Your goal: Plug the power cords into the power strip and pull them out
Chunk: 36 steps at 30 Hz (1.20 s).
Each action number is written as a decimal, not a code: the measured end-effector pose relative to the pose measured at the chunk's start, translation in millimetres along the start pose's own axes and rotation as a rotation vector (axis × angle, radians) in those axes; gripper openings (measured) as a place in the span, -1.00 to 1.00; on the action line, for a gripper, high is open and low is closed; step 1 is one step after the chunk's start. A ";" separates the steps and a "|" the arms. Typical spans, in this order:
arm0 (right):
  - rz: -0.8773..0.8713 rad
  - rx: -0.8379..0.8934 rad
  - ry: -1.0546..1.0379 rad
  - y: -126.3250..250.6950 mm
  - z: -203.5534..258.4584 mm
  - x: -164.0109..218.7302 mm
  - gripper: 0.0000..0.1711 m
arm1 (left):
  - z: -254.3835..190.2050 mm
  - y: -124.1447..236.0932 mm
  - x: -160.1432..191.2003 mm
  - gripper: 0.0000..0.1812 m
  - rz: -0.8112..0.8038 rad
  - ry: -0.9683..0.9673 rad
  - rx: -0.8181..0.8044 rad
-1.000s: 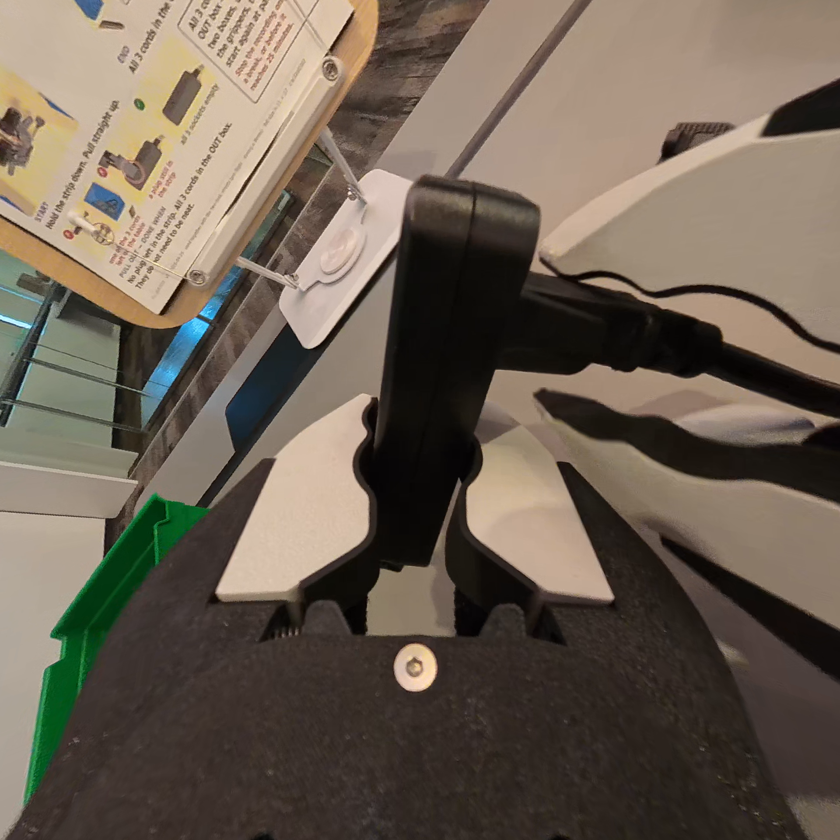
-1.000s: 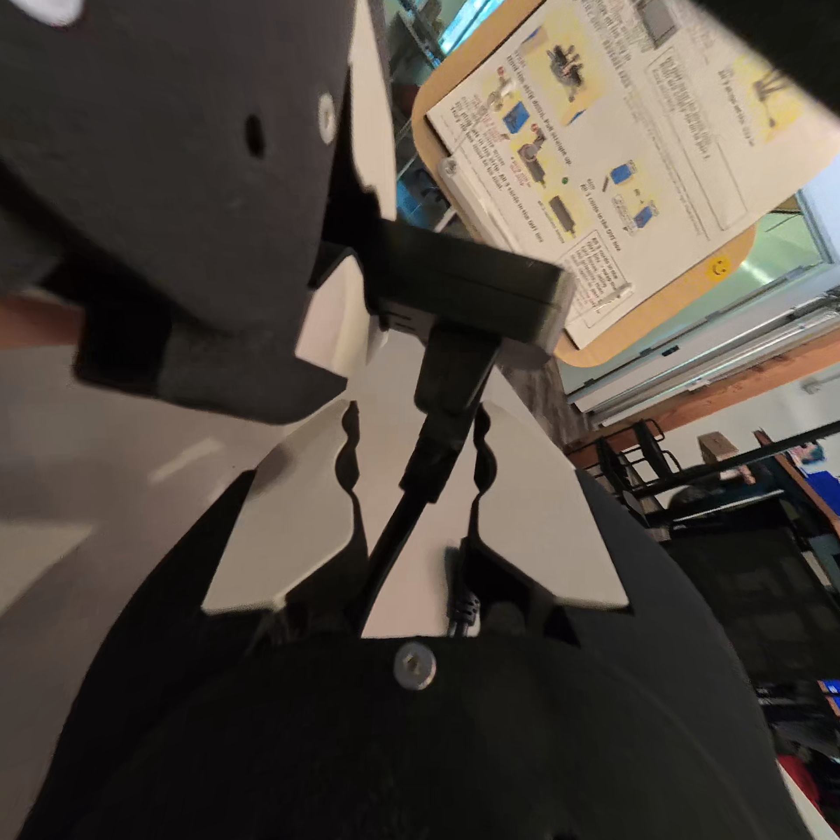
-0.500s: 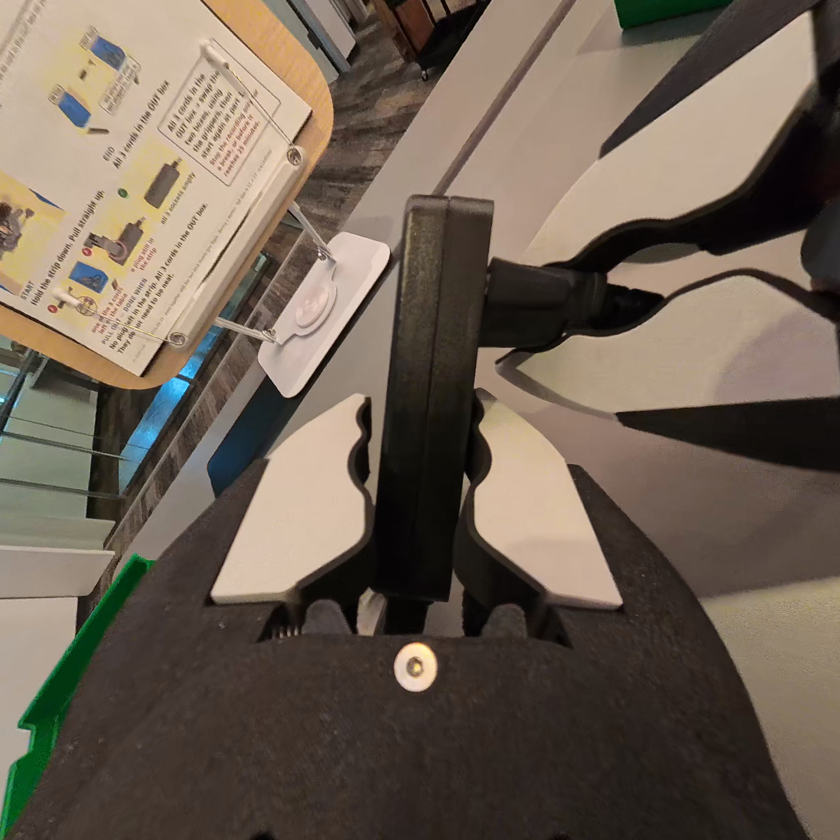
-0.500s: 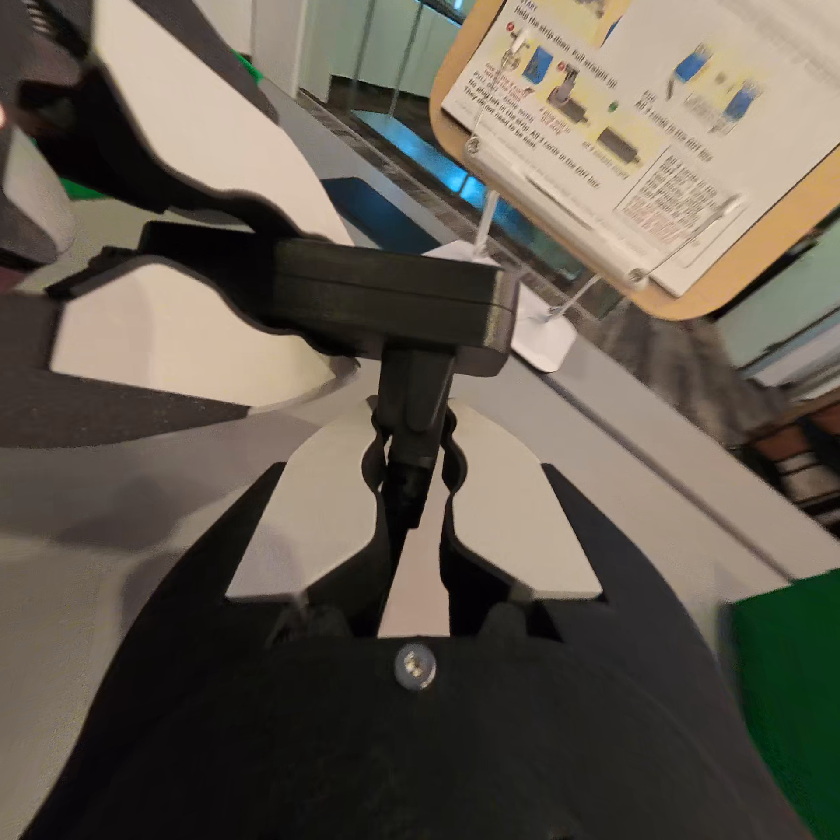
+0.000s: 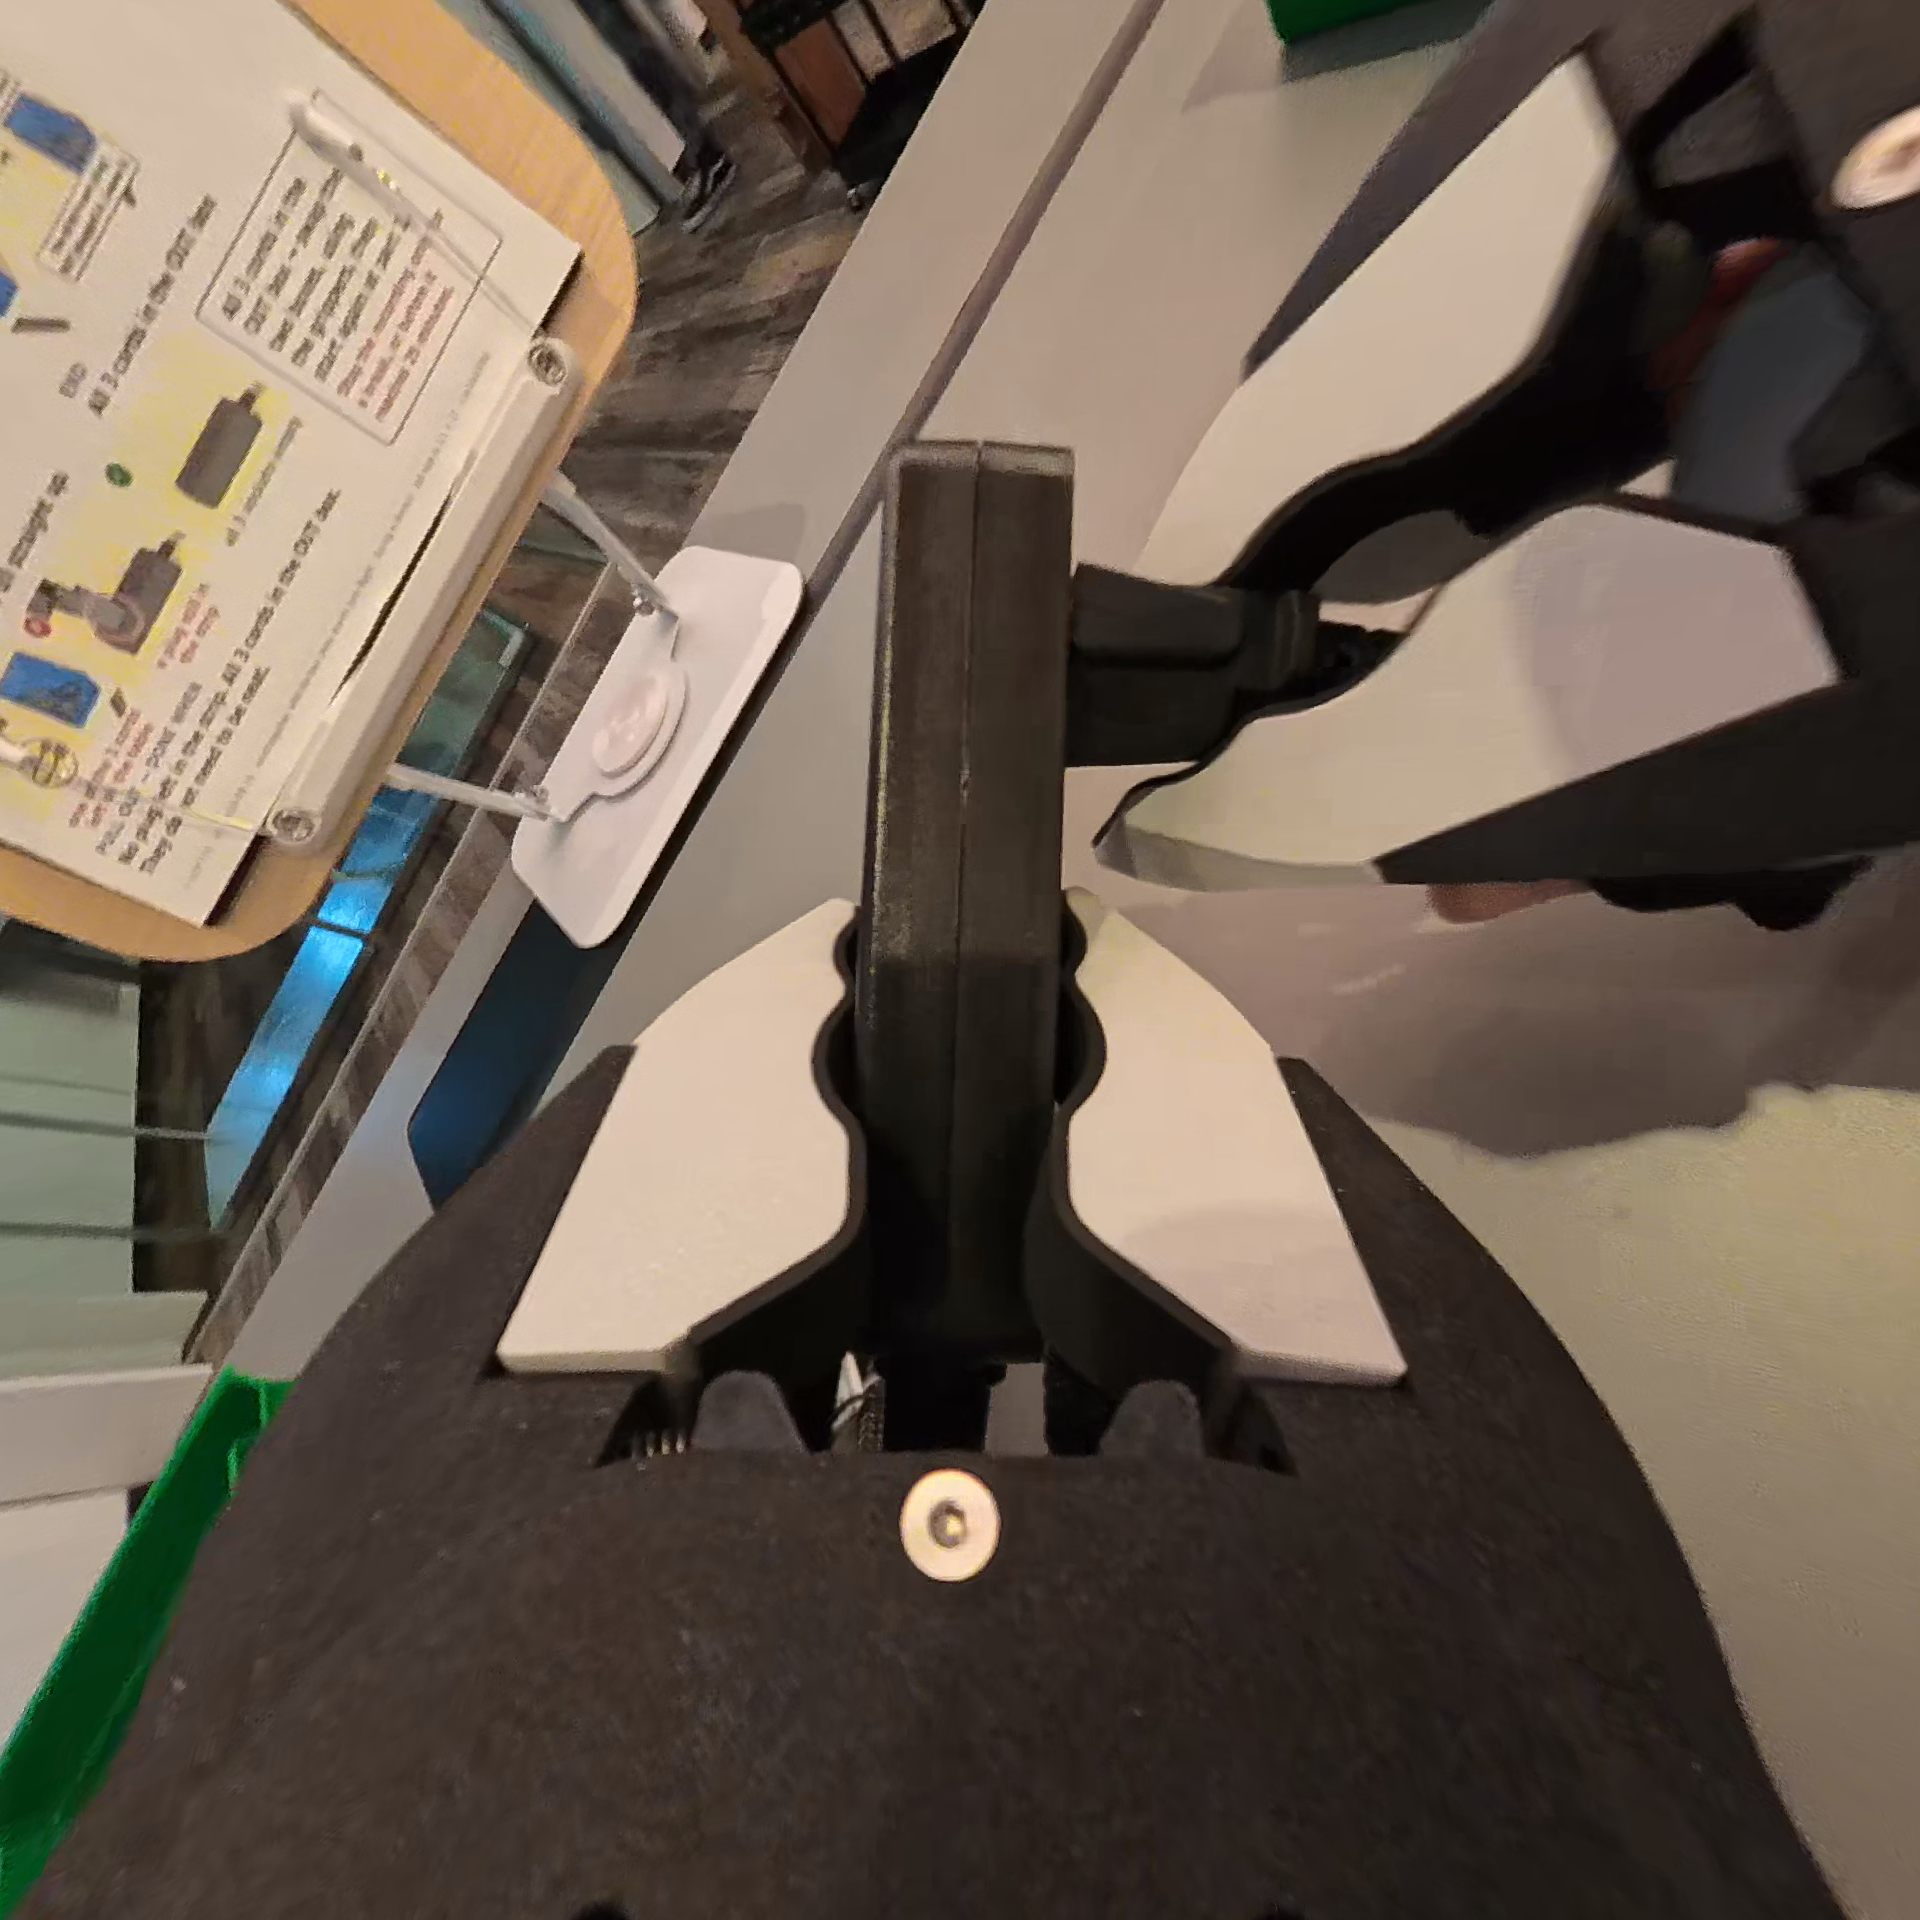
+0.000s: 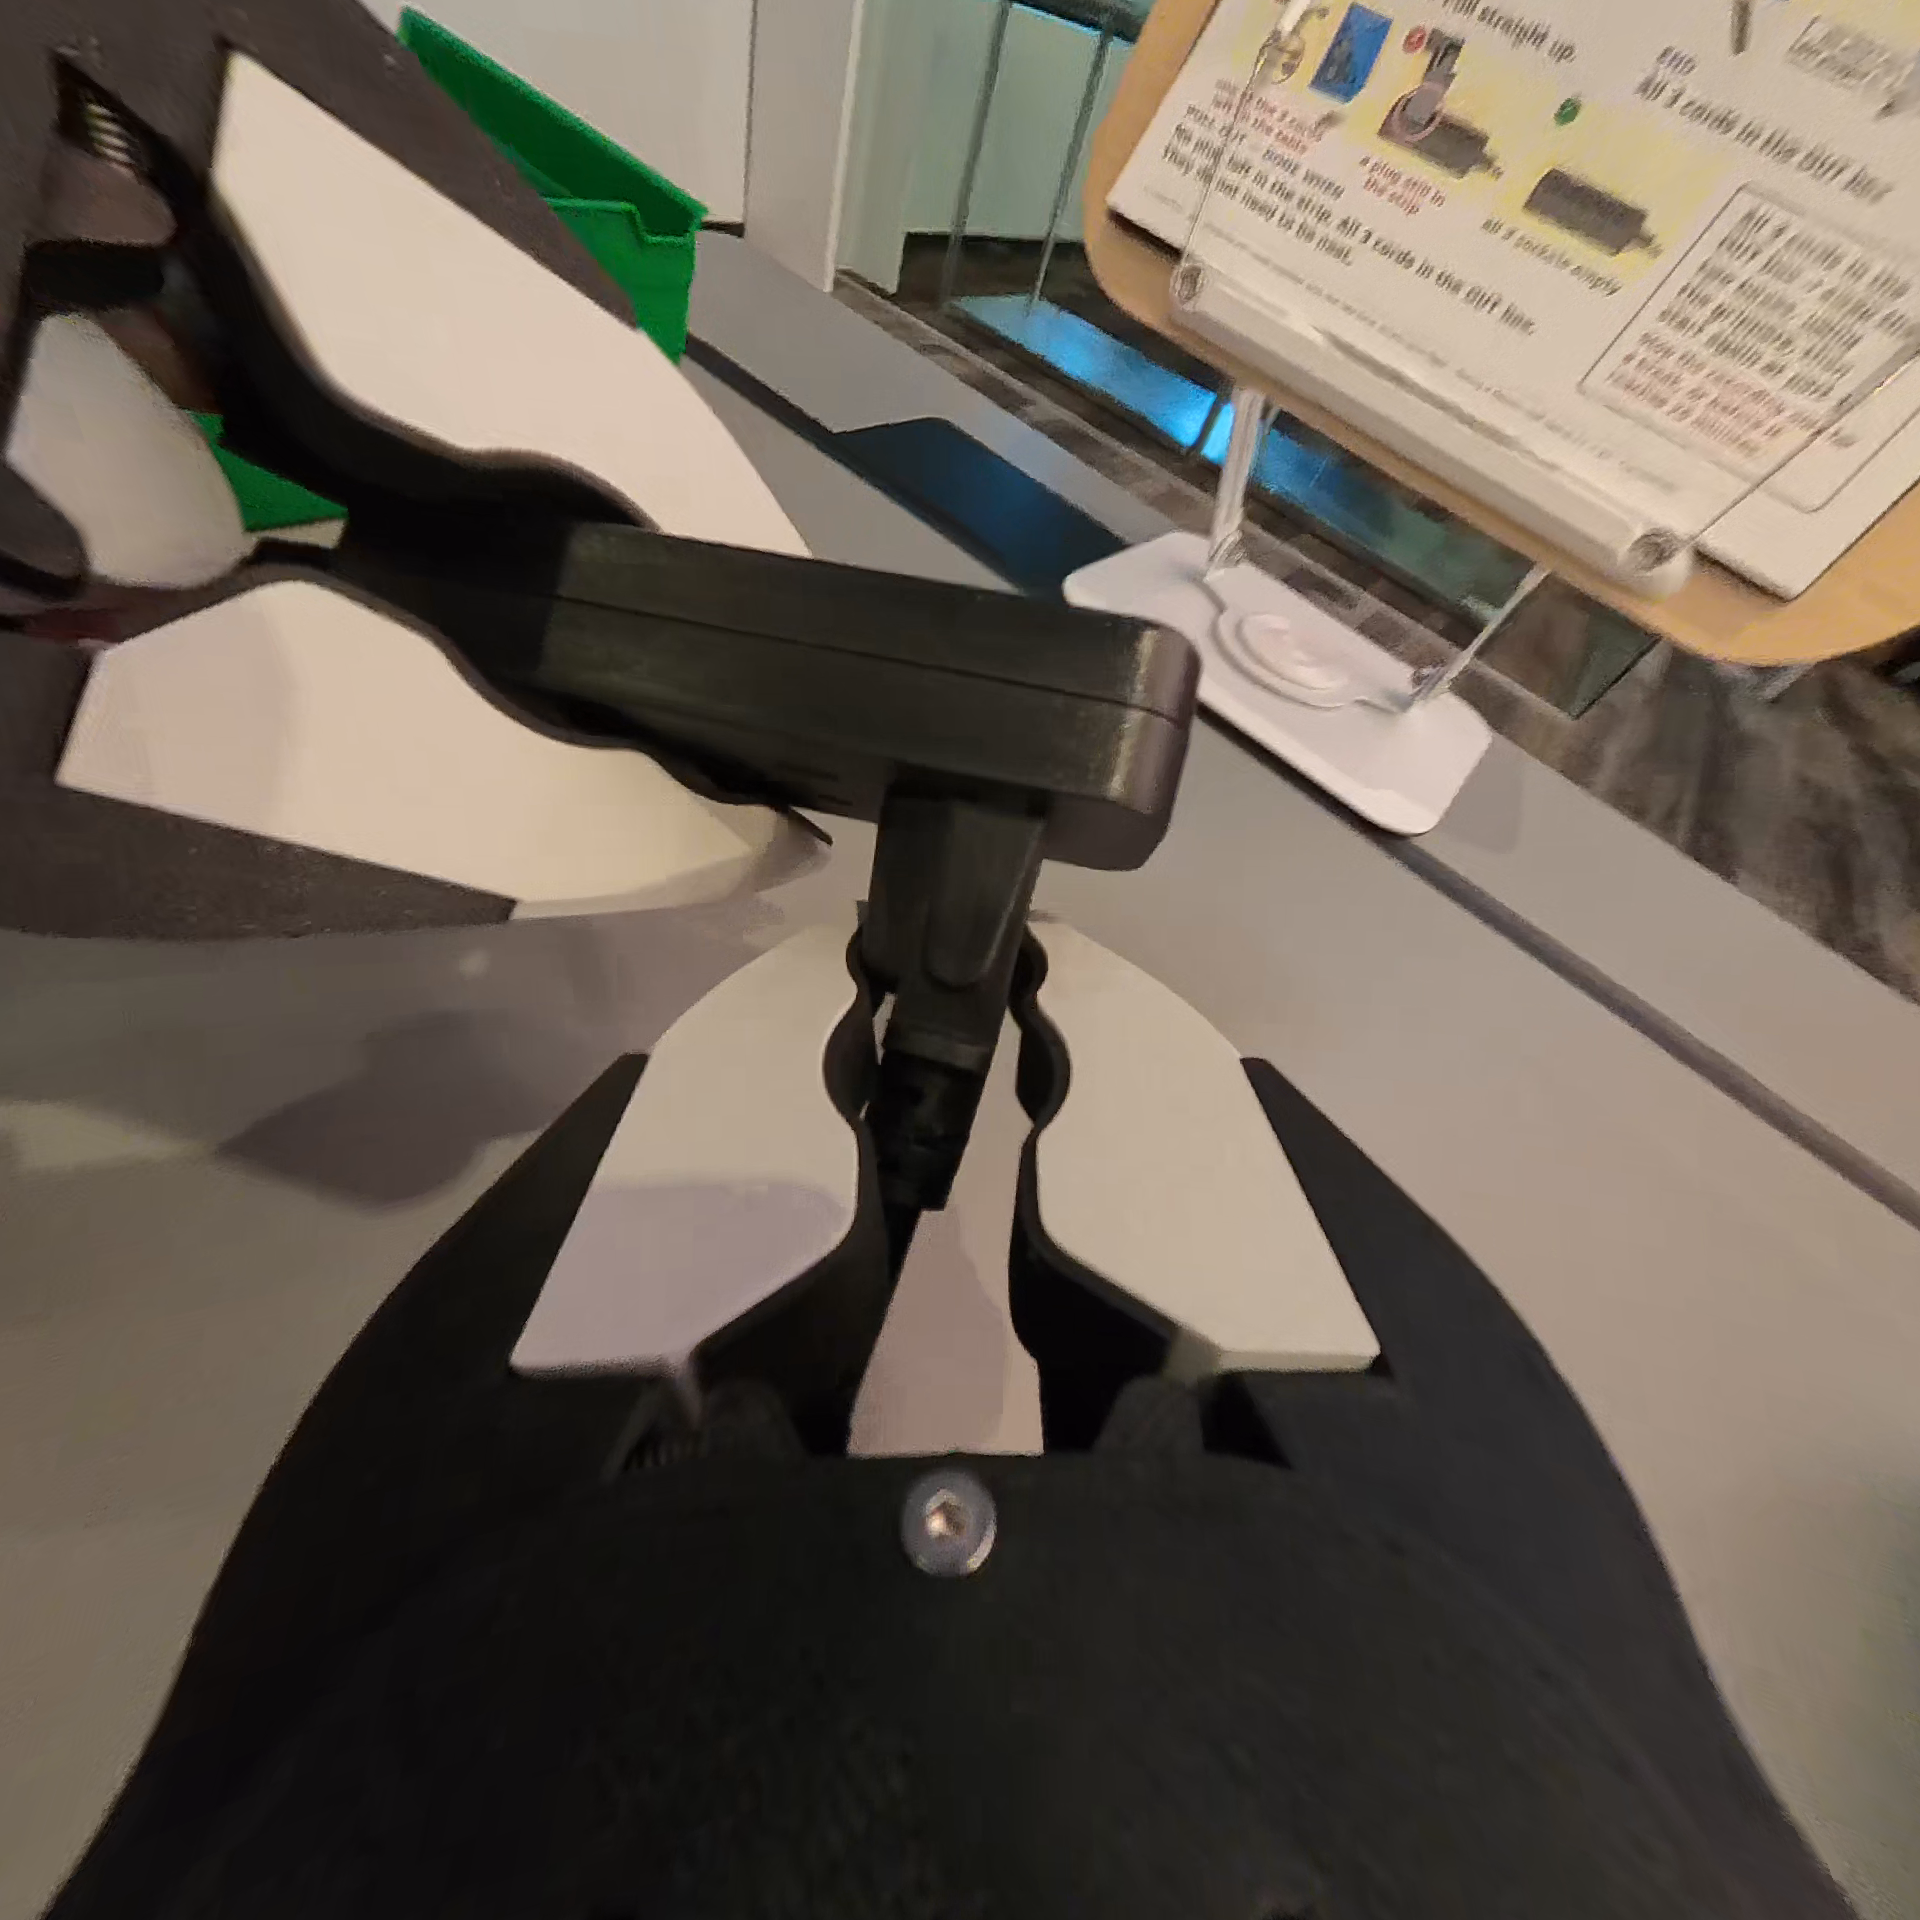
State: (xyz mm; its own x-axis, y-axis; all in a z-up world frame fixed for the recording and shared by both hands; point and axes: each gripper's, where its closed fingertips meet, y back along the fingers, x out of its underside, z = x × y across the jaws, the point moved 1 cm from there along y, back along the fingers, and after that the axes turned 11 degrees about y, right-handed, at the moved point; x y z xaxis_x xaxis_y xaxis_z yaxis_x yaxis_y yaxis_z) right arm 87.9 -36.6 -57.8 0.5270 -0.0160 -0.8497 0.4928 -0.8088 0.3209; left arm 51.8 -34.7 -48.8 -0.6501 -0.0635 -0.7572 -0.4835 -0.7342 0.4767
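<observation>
My left gripper (image 5: 961,935) is shut on a black power strip (image 5: 971,748), which it holds edge-up above the grey table. A black power cord plug (image 5: 1164,665) sits in the strip's right face. My right gripper (image 6: 945,951) is shut on that plug (image 6: 951,904) just below the strip (image 6: 852,665). In the left wrist view the right gripper (image 5: 1195,665) reaches in from the right. In the right wrist view the left gripper (image 6: 499,582) clamps the strip's near end from the left. The cord (image 6: 914,1132) runs back between my right fingers.
A wooden board with an instruction sheet (image 5: 239,447) stands on a clear stand with a white base (image 5: 655,727) at the table's far edge. A green bin (image 6: 582,208) sits behind the left gripper; its corner also shows in the left wrist view (image 5: 104,1621). The grey table (image 6: 1507,1039) spreads below.
My right gripper went from open around the plug to shut on it. Both grippers and the strip have swung and levelled out relative to the table and the board.
</observation>
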 end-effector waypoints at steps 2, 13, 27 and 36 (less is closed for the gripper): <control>0.011 -0.039 -0.048 -1.6 1.6 4.5 -0.75 | -3.3 -0.7 -1.2 -0.66 0.004 -0.029 -0.009; -0.037 -0.135 0.109 -2.0 7.4 2.5 -0.74 | 5.2 1.6 -0.6 -0.65 -0.012 -0.123 -0.004; -0.147 -0.084 -0.009 6.0 -5.2 -8.9 -0.76 | 5.6 -2.2 -12.4 -0.63 -0.154 0.015 -0.012; -0.081 0.027 0.138 3.9 -1.6 -8.0 -0.75 | 5.2 -24.1 32.6 -0.42 0.060 -0.025 0.002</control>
State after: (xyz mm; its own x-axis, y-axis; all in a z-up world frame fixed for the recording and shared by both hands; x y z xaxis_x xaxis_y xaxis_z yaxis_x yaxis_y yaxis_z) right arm 86.7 -38.7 -49.0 0.5773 0.1297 -0.8062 0.5198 -0.8198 0.2403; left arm 39.3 -15.6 -82.6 -0.6925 -0.0902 -0.7157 -0.4442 -0.7285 0.5215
